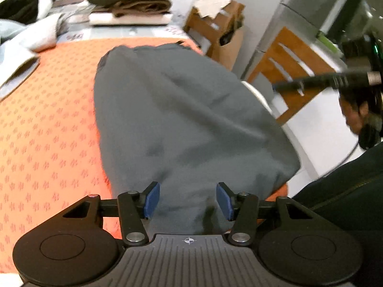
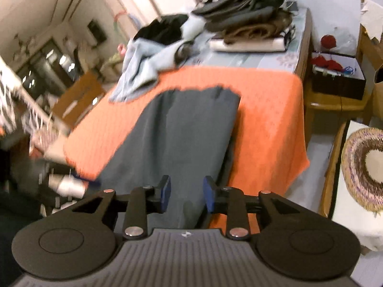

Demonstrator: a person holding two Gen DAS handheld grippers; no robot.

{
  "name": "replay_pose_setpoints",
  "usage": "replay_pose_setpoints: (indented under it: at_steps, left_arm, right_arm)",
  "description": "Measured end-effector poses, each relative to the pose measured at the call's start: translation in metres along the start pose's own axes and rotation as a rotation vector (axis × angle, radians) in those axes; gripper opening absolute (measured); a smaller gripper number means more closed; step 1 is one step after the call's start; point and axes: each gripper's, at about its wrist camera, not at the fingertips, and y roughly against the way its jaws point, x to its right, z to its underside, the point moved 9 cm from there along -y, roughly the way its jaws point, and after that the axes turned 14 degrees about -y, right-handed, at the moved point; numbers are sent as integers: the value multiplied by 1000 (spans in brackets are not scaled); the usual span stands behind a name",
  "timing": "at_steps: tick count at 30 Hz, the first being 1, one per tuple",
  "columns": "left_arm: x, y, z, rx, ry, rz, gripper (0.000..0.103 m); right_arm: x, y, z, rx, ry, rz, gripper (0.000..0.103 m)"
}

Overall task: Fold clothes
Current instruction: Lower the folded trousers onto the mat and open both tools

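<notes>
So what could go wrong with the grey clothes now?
1. The grey garment hangs over the near edge of the orange cloth, so it might slide off.
2. Both the left gripper and right gripper are open with fabric between the fingers; a pinch may catch only one layer.
3. The blue clothes lie close and could get dragged.

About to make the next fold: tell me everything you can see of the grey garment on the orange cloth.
The grey garment is plain, matte woven fabric, lying lengthwise on the orange cloth, softly creased, its near end hanging over the table edge. Its far edge is straight, its sides look folded in. Both claws, left and right, are open, straddling its near end.
</notes>
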Motion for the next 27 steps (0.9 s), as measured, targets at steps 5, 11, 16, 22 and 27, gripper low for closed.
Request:
replay_pose_setpoints:
  at_steps: [5,11,16,22,27]
  left_arm:
    - [-4,1,11,30,76,7,55]
    - [-7,-1,15,58,133,-19,54]
    - [-4,-4,20,69,140,-57,54]
    - [-6,6,18,86,167,-28,54]
    - [-28,27,3,145,231,-10,63]
  right_arm:
    - [19,-41,-41,18,-72,21,44]
    - [35,-91,-60,-20,-161,40,3]
    - [48,-103,-68,25,-158,137,2]
    - [44,-105,-62,35,-78,176,9]
    - [22,-63,-60,101,-20,146,46]
